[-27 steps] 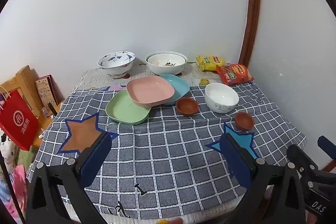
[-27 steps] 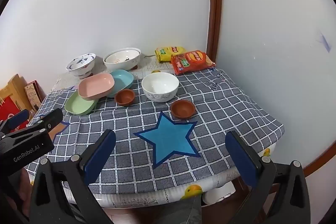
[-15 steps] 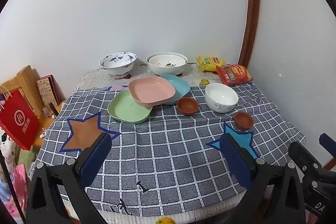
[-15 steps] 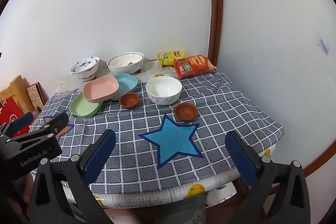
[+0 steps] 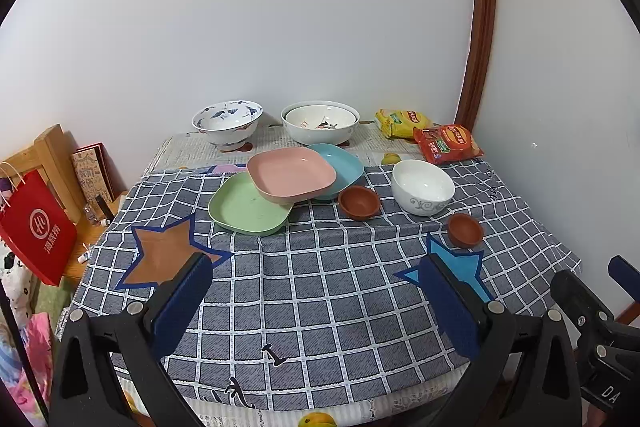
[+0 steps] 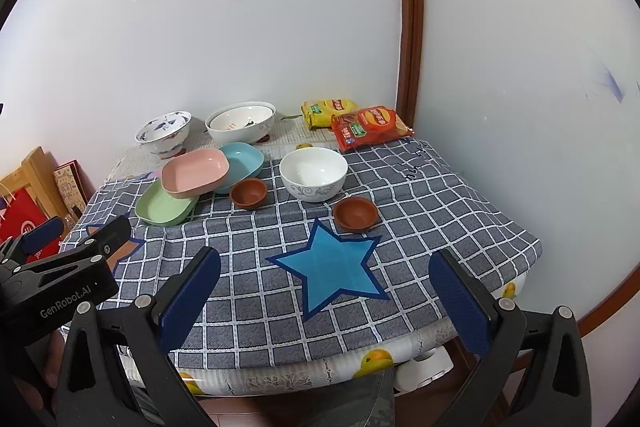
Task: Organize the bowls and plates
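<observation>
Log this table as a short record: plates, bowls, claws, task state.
plates: pink plate resting on green plate and blue plate
small bowls: two brown bowls, apart
white bowl: between them
back bowls: patterned bowl, large white bowl
left claw: open, empty
right claw: open, empty
task state: nothing grasped yet

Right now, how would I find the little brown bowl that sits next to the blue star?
Start at the checked tablecloth and find the big blue star near its front edge. Just past the star's upper right point sits a small brown bowl, in front of the white bowl. Its twin, the other brown bowl, lies further left beside the coloured plates, away from the star.
</observation>
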`<state>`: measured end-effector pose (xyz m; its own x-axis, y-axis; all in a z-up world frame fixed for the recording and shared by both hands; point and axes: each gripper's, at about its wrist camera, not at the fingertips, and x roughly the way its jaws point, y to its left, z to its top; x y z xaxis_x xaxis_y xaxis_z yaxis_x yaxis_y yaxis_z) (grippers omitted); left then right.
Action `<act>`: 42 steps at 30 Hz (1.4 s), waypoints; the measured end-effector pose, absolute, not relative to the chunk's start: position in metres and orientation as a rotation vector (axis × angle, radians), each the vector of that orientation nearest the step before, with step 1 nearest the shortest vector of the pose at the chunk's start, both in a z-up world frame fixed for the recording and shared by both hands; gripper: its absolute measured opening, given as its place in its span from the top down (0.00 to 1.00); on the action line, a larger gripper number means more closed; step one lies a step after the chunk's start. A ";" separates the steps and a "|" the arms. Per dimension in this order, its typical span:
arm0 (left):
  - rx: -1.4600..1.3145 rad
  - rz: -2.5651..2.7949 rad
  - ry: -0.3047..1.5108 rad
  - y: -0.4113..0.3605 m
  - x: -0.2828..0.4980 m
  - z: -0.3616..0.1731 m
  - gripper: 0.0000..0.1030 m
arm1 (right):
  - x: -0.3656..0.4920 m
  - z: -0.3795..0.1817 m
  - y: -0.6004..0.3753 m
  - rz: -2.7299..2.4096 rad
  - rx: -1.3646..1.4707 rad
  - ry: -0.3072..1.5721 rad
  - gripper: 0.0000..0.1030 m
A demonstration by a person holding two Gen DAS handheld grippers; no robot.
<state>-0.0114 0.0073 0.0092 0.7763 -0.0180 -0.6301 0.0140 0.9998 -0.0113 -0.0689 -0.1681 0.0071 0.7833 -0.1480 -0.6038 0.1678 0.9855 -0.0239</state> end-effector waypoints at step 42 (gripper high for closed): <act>0.001 -0.013 0.680 0.007 -0.018 0.008 0.00 | -0.075 0.007 -0.167 -0.165 0.033 0.634 0.01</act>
